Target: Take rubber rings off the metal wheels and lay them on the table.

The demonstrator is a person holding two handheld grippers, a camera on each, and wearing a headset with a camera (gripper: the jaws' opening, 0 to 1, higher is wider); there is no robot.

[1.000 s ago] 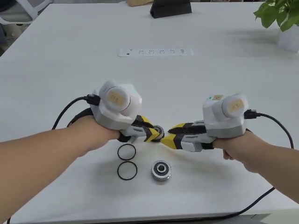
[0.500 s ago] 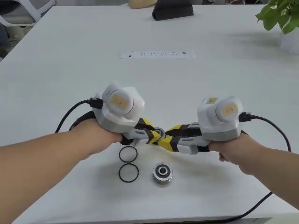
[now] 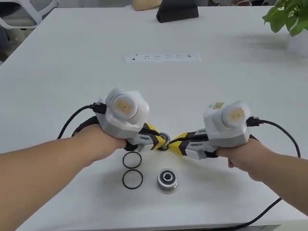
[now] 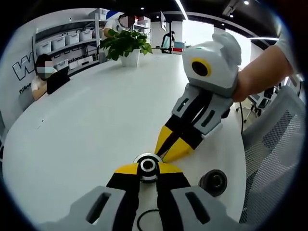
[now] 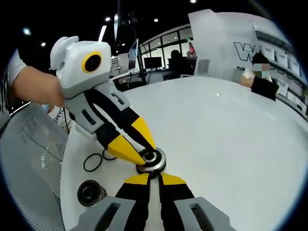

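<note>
A small metal wheel [image 3: 162, 140] hangs just above the white table [image 3: 72, 62], with my left gripper [image 3: 160, 142] shut on it. In the left gripper view the yellow tips of the left gripper [image 4: 147, 169] clamp the wheel [image 4: 147, 164] from both sides. My right gripper [image 3: 171, 143] comes in from the right, its jaws shut, and its tips touch the wheel's rim [image 5: 152, 159]. Whether those tips pinch a rubber ring is hidden. Two black rubber rings [image 3: 131, 159] [image 3: 132, 179] lie flat below the left gripper. Beside them stands a second wheel [image 3: 167, 177].
A white power strip [image 3: 161, 57] lies mid-table and a dark box [image 3: 177, 10] stands at the far edge. A potted plant [image 3: 288, 17] is at the far right. Gripper cables [image 3: 72, 121] [image 3: 284, 130] trail off both sides. The table's front edge runs close below the rings.
My right gripper has closed in slightly on the wheel held by the left gripper, and both have sunk a little. The rings and the second wheel have not moved.
</note>
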